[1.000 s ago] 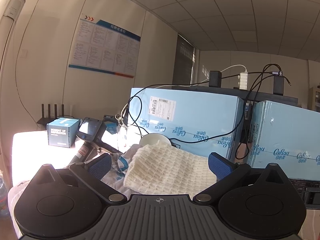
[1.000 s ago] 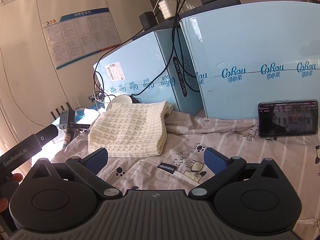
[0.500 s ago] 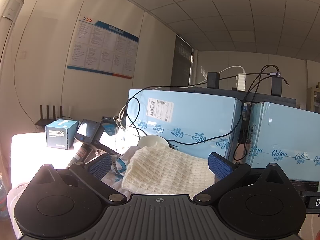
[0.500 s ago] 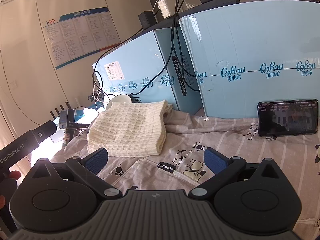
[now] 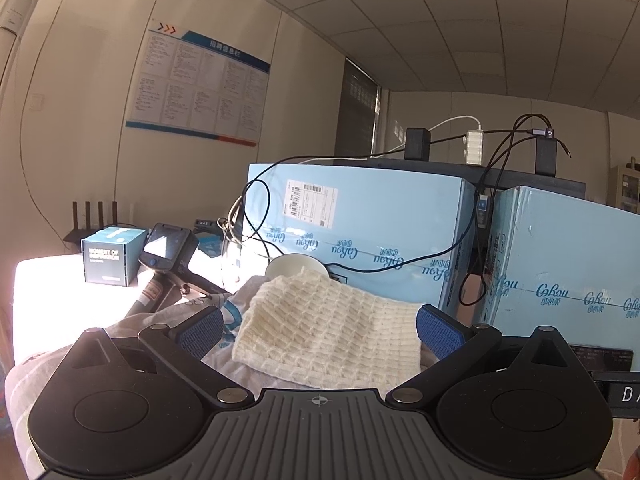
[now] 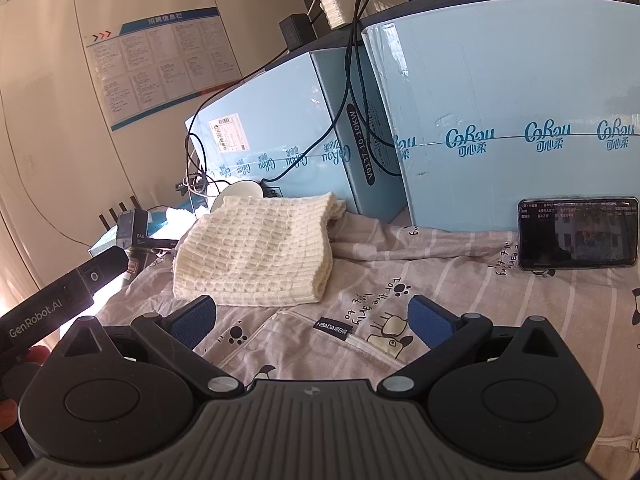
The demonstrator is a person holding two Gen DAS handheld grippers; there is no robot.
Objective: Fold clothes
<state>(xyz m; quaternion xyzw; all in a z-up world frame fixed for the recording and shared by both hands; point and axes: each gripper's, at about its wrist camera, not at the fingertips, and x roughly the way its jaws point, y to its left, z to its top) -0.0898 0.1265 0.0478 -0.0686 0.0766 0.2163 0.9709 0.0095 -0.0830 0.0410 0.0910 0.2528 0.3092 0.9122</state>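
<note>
A cream waffle-knit garment lies folded on a striped cartoon-print bedsheet, in front of the blue boxes; it also shows in the right wrist view. My left gripper is open and empty, held just short of the garment's near edge. My right gripper is open and empty, above the sheet, near the garment's front edge. The left gripper's black body shows at the left of the right wrist view.
Two light blue cartons with cables stand behind the garment. A phone leans against the right carton. A white bowl, a handheld scanner and a small blue box sit at the left.
The left wrist view has tilted slightly, the garment sitting a little lower and nearer in it. The right gripper has barely moved. Both stay open.
</note>
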